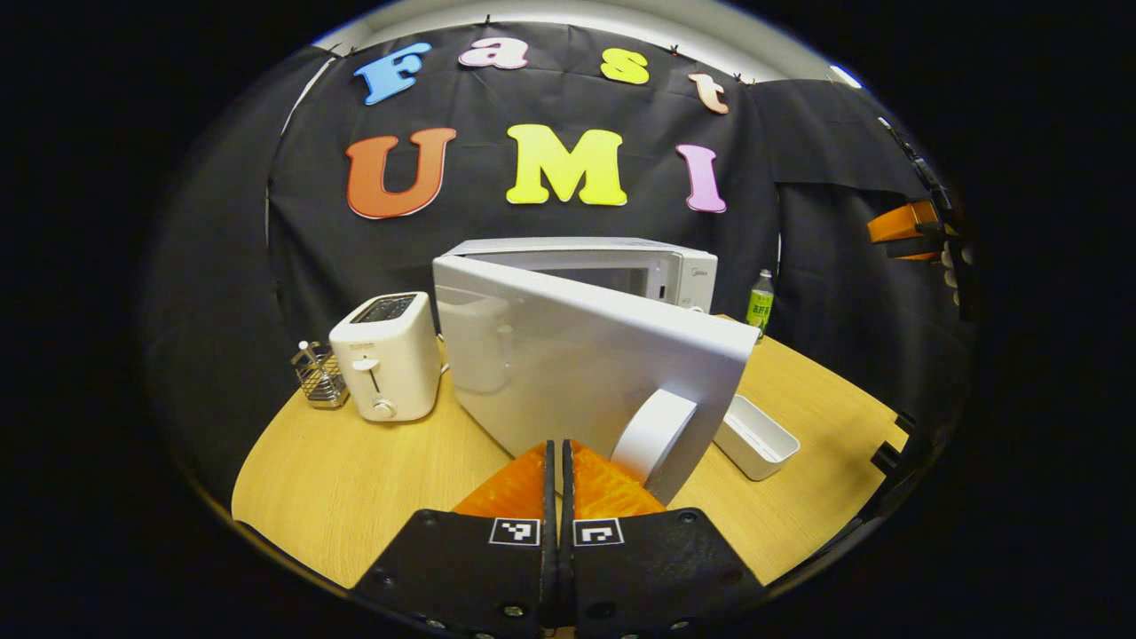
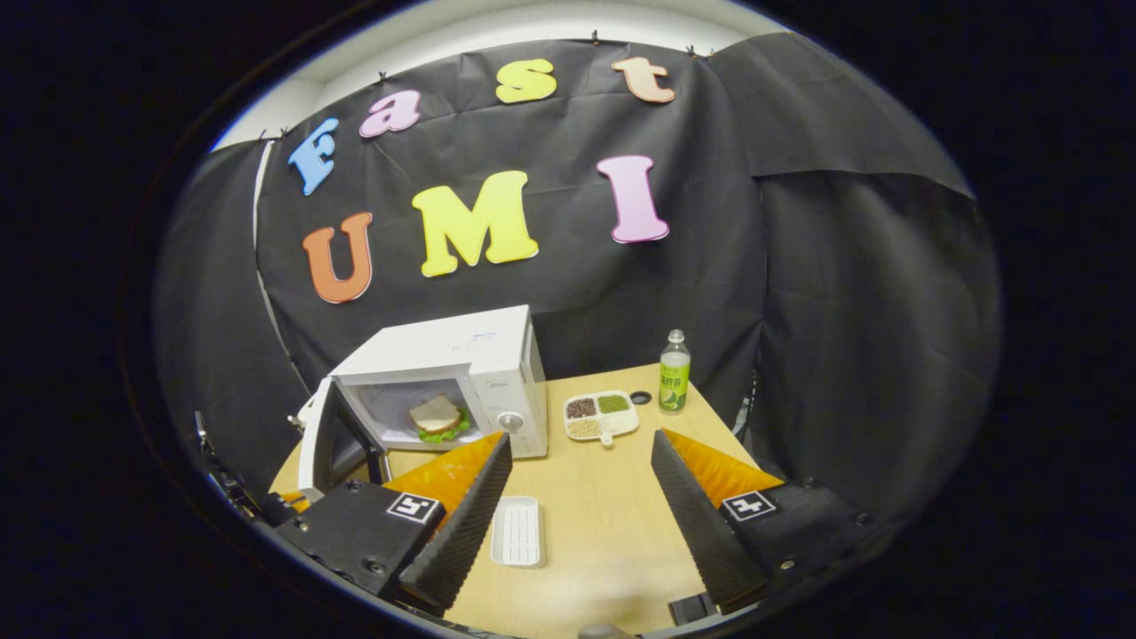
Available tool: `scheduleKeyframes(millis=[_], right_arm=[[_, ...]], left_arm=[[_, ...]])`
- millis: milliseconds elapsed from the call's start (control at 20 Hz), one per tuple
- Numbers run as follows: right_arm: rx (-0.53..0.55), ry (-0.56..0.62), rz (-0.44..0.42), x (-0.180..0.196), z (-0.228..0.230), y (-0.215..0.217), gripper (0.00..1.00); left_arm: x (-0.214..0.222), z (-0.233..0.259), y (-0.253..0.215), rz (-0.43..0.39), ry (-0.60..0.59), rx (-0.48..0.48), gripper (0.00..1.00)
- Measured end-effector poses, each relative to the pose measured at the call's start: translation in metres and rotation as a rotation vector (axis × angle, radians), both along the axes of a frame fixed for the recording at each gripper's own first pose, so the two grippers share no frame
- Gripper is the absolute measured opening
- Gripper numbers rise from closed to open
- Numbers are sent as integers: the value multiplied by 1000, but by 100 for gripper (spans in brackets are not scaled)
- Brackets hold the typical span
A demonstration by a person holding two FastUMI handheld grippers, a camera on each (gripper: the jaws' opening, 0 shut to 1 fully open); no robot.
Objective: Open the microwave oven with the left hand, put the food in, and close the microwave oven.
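Two claws: the left claw (image 1: 559, 461), pressed together, sits just beside the microwave door (image 1: 568, 355); the right claw (image 2: 581, 488), spread, faces the sandwich (image 2: 437, 417) inside the microwave (image 2: 461, 373).

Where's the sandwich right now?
In the right gripper view, the sandwich sits inside the open microwave, left of the sectioned tray and green bottle.

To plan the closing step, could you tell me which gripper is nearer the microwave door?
Left. The left gripper sits right at the microwave door, by its handle; the right gripper hangs back over the table, fingers apart.
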State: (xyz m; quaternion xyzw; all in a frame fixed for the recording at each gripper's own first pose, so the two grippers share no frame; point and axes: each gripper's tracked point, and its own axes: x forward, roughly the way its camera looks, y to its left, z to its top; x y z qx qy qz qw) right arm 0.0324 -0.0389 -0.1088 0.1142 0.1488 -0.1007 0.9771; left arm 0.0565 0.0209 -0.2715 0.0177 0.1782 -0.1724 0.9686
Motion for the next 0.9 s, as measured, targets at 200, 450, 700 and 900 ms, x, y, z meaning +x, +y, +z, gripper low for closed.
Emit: scheduleKeyframes(millis=[200, 450, 700, 900], right_arm=[[10, 3, -5, 4, 0, -11, 91], [1, 12, -2, 8, 2, -27, 100], [-16, 13, -10, 10, 5, -50, 100], [-36, 16, -8, 15, 3, -64, 91]], left_arm=[[11, 1, -34, -52, 1, -6, 0], [30, 2, -67, -93, 2, -1, 0], [60, 6, -100, -112, -2, -4, 0], [88, 11, -121, -104, -8, -16, 0]])
